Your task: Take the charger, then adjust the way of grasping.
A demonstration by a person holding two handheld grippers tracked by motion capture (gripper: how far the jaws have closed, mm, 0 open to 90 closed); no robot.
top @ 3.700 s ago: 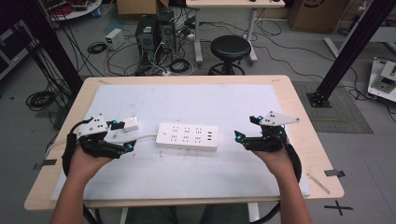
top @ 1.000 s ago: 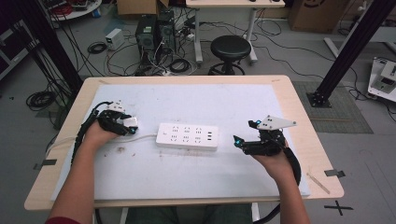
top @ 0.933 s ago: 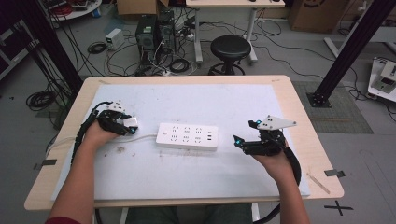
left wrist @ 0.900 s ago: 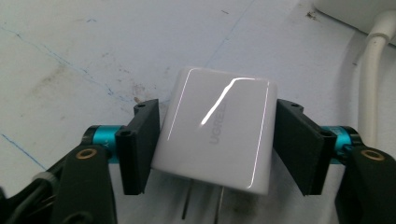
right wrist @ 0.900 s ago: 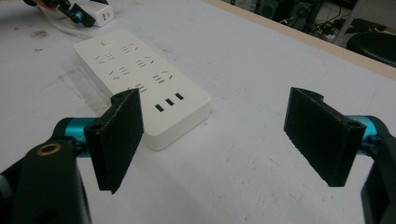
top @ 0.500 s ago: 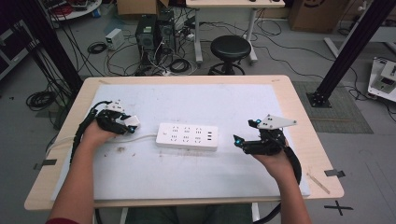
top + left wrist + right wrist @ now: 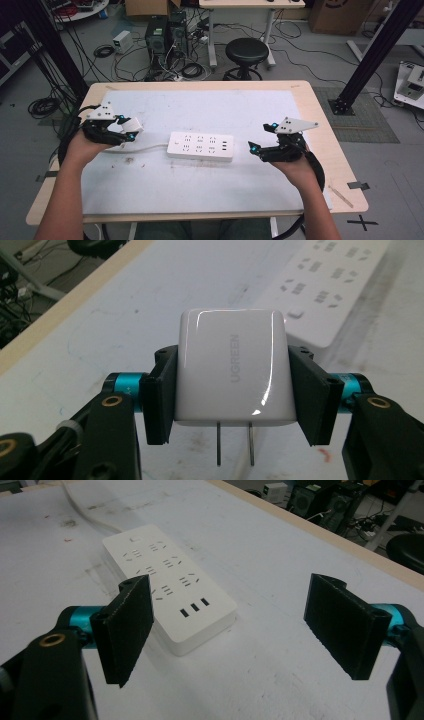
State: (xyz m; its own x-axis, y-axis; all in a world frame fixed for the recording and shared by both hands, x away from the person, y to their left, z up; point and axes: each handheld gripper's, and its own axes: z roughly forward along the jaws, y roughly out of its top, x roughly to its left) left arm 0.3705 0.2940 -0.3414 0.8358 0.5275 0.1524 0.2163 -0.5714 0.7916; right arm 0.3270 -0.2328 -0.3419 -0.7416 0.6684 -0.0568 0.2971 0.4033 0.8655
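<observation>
A white power strip (image 7: pixel 200 145) lies flat in the middle of the white mat, its cord (image 7: pixel 145 148) running off to the left; it also shows as the power strip (image 7: pixel 167 585) and the power strip (image 7: pixel 330 290). My left gripper (image 7: pixel 130 129) is shut on a white UGREEN charger plug (image 7: pixel 232 367), held off the mat left of the strip with its two prongs pointing back toward the camera. The charger plug (image 7: pixel 133 124) sits at the jaw tips in the high view. My right gripper (image 7: pixel 259 140) hovers just right of the strip, open, its gripper (image 7: pixel 230 625) gap holding nothing.
The wooden table (image 7: pixel 320 120) carries a scuffed white mat (image 7: pixel 200 190). Behind the table stand a black stool (image 7: pixel 246 51), computer towers (image 7: pixel 165 31) and tangled floor cables. A black frame post (image 7: pixel 372 55) rises at the right.
My left gripper, shut on the charger throughout, has turned and lifted a little at the left of the strip. The right gripper has stayed in place, open.
</observation>
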